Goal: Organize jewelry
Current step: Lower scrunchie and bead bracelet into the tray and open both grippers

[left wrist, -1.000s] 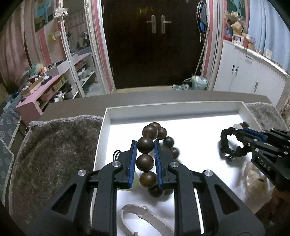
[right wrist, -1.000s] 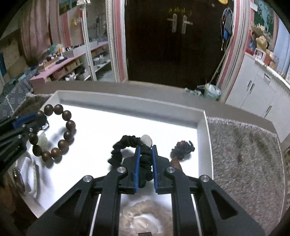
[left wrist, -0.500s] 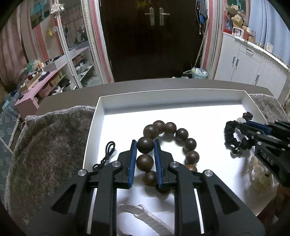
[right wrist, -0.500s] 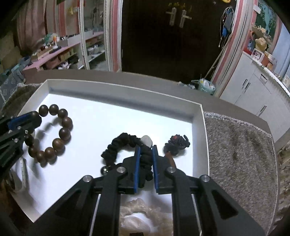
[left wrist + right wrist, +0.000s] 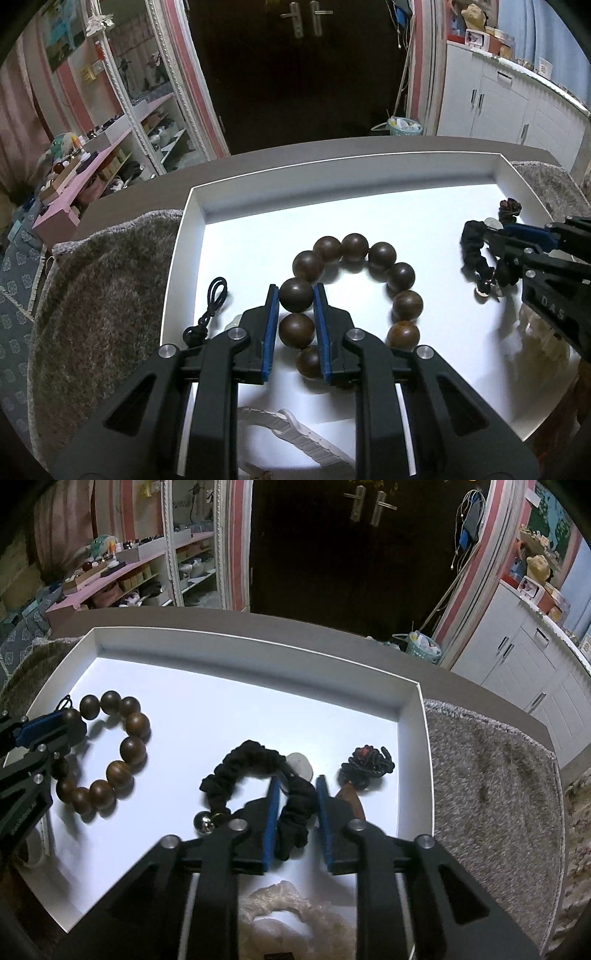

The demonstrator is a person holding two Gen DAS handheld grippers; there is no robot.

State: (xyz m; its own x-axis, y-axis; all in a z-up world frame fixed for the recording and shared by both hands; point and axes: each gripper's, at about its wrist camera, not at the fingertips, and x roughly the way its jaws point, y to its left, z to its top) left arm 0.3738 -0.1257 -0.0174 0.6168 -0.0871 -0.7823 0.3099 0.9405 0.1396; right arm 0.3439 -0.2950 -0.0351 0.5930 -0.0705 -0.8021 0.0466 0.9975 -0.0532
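Left wrist view: your left gripper [image 5: 295, 295] is clamped on the wooden bead bracelet [image 5: 354, 291], its blue pads pressing the sides of the beads on the bracelet's left run, while the loop lies on the floor of the white tray [image 5: 332, 173]. About eleven brown beads can be counted; the nearest ones are partly hidden behind the fingers. Just left of the gripper lies one thin black cord [image 5: 210, 306], and a pale object behind the left finger is too hidden to make out. One white link band [image 5: 295, 435] is cut off at the near edge.

Right wrist view: your right gripper [image 5: 295, 786] has its jaws opening around the black fabric scrunchie [image 5: 255, 771]; the scrunchie's right-hand part sits between the pads with a gap on the right side. One small metal ball [image 5: 204, 821] hangs at its near left. One dark knotted cord piece [image 5: 367, 762] lies just right of the fingers, with a brown pendant partly hidden behind the right finger. A pale translucent bundle [image 5: 295, 915] near the tray's front is blurred. Grey shaggy rug [image 5: 491, 782] flanks the tray.
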